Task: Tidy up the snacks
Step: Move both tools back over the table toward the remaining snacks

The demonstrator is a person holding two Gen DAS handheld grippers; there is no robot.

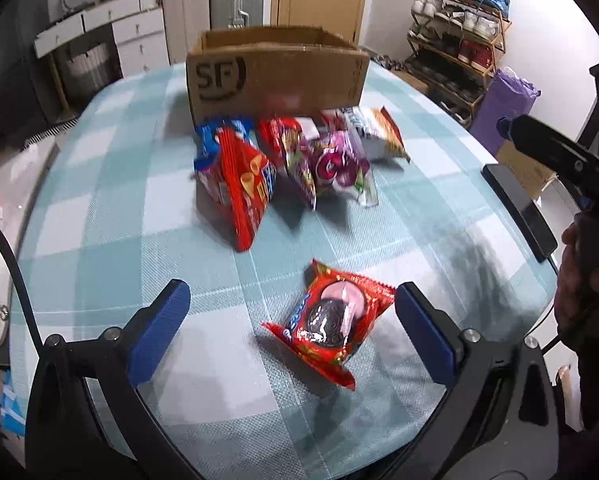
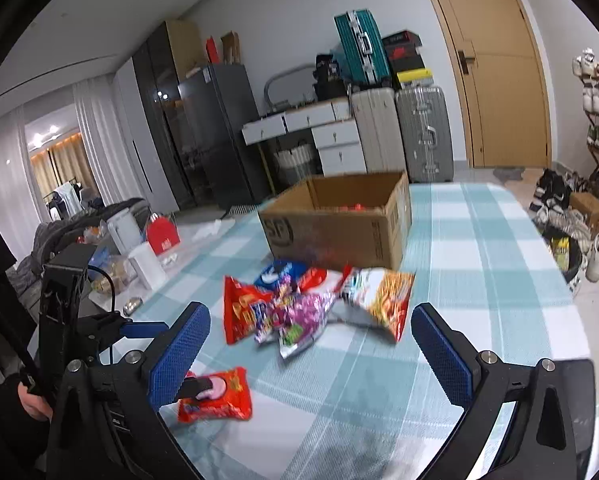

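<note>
A red cookie packet (image 1: 331,320) lies on the checked tablecloth between the blue pads of my open left gripper (image 1: 291,332), which hovers just above it. It also shows in the right wrist view (image 2: 219,396), low on the left. A pile of snack bags (image 1: 291,164) lies in front of an open cardboard box (image 1: 275,76) marked SF. In the right wrist view the pile (image 2: 311,308) sits ahead of my open, empty right gripper (image 2: 311,356), with the box (image 2: 339,220) behind it holding something red.
A dark flat device (image 1: 519,208) lies at the table's right edge. White containers and a red bag (image 2: 161,236) crowd the table's left side. Suitcases (image 2: 399,132), drawers and a shoe rack (image 1: 455,40) stand beyond the table.
</note>
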